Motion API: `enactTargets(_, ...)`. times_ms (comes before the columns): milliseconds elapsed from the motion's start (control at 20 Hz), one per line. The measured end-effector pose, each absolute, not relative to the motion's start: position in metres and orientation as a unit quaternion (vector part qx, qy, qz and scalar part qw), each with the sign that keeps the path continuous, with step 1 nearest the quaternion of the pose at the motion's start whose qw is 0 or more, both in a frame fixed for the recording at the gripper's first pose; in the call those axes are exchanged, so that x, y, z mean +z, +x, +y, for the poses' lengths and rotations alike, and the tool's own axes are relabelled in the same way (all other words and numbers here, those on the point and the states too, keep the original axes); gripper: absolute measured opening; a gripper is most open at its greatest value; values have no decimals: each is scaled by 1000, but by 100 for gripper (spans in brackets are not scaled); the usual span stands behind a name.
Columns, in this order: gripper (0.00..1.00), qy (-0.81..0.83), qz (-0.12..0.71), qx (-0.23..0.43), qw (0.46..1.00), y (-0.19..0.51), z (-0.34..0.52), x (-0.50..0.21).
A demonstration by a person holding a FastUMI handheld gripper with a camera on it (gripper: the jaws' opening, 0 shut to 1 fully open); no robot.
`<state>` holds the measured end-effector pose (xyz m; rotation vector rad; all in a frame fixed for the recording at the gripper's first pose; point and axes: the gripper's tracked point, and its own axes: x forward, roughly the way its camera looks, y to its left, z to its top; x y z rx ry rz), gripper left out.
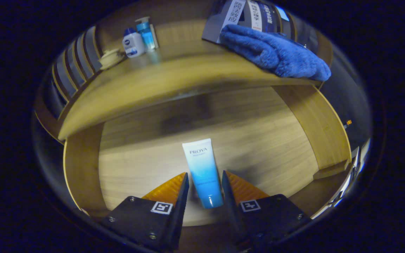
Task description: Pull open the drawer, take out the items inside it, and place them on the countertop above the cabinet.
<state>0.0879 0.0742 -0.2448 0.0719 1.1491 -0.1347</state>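
Drawer (83,168) of pale wood, pulled open and seen from above, with one item inside — a single tube (202,168) fading from white to blue, lying flat on the drawer floor with its blue cap toward the camera.

Gripper (205,179) reaches down into the drawer. Its two fingers (183,186) sit one on each side of the tube's lower half, parted a little wider than the tube. A thin gap shows on both sides, so the fingers bracket the tube without pressing on it; whether either one brushes it cannot be told.

Beyond the fingers, above the drawer, runs the countertop (160,84), also wood. Four small things stand on its far left corner: one white bottle (133,43) with a blue cap, one blue pump bottle (146,33) just beside it and touching or nearly so, one pale card or box upright behind the pump bottle, and one cream-coloured cup (110,58) a little apart, nearer the edge. On the right of the countertop lies one folded blue towel (276,52), its end hanging over the front edge — behind it stands one dark box (244,17).
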Motion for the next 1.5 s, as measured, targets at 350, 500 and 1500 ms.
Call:
enactTargets(350, 45, 7, 588, -67, 806, 79, 73, -256)
enactTargets(500, 38, -5, 576, -64, 815, 79, 71, -257)
enactTargets(1500, 38, -54, 421, -79, 902, 95, 74, -108)
